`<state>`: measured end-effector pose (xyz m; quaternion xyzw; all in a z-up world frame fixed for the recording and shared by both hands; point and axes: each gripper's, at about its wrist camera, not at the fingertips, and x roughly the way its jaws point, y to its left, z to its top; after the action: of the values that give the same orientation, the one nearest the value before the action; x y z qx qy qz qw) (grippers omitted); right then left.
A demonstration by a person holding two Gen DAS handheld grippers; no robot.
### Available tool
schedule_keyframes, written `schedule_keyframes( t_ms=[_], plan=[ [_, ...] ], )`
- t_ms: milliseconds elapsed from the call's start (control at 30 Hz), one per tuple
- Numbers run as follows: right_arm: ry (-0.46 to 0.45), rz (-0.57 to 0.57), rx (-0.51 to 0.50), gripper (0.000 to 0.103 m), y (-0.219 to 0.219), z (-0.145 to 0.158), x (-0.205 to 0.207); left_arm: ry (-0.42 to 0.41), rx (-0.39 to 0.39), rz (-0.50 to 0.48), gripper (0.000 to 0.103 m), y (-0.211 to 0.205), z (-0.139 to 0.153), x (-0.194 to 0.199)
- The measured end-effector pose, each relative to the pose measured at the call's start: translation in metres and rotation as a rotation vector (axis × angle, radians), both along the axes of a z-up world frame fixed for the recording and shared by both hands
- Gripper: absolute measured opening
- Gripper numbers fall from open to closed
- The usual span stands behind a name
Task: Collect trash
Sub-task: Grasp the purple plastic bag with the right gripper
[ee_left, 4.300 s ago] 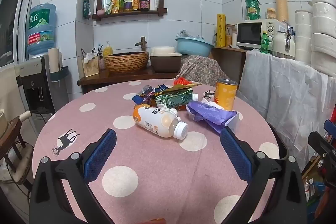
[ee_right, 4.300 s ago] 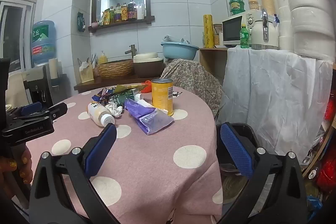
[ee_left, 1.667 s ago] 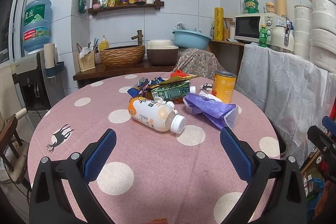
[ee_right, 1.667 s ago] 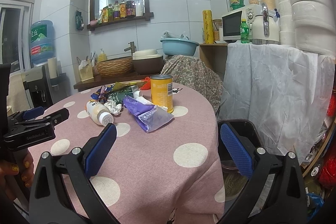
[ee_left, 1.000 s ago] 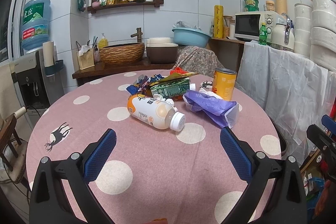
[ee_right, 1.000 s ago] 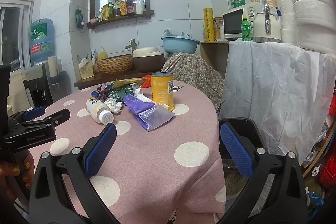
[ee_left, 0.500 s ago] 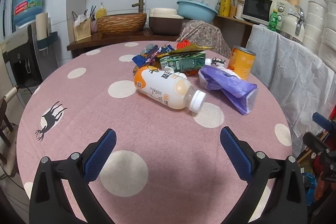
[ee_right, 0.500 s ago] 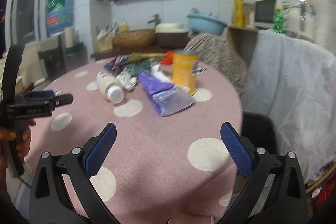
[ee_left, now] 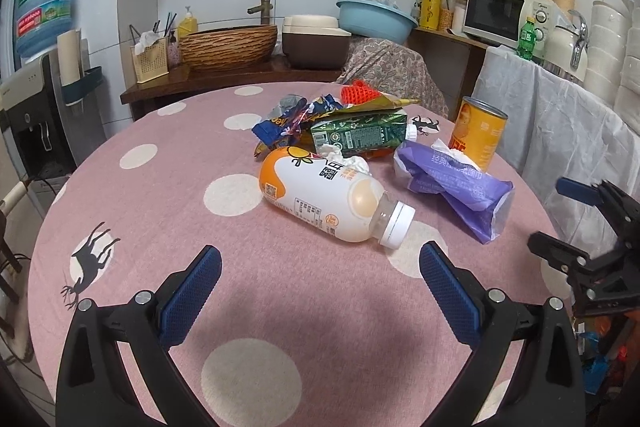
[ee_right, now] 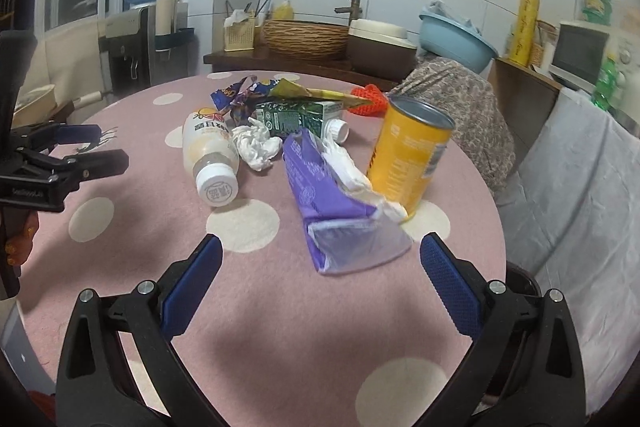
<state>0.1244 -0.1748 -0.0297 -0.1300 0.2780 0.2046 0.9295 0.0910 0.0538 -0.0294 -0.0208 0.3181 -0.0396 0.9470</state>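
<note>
Two grippers (jaws wide), bottle mid-table

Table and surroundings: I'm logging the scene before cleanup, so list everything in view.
Table: 1, pink with white dots, centre.
Bottle: 1, white and orange, lying on its side.
Can: 1, yellow, upright.
Tissue pack: 1, purple, beside the can.
Carton: 1, green, in the pile.
Snack wrappers: several, blue, behind the carton.
Crumpled tissue: 1, white, by the bottle.
Basin: 1, blue, back counter.
Microwave: 1, white, right.
Left gripper: open.
Right gripper: open.
</note>
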Motion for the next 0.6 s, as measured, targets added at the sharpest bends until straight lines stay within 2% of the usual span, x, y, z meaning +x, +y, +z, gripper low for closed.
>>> schedule_keyframes(
  t_ms=[67, 200, 300, 600],
  plan=[
    [0.004, 0.002, -0.017, 0.096, 0.003, -0.001, 0.012, 0.003, -0.016, -0.011, 0.098, 0.001, 0.0, 0.003],
    [0.045, 0.021, -0.067, 0.083, 0.012, -0.01, 0.036, -0.007, -0.017, -0.013, 0.098, 0.001, 0.002, 0.008],
    [0.065, 0.015, -0.119, 0.063, 0.018, -0.021, 0.048, -0.003, -0.025, -0.019, 0.098, 0.0, 0.002, 0.011],
    [0.068, 0.021, -0.101, 0.049, 0.012, -0.024, 0.048, 0.029, -0.067, -0.034, 0.098, 0.004, -0.005, 0.021]
  ],
)
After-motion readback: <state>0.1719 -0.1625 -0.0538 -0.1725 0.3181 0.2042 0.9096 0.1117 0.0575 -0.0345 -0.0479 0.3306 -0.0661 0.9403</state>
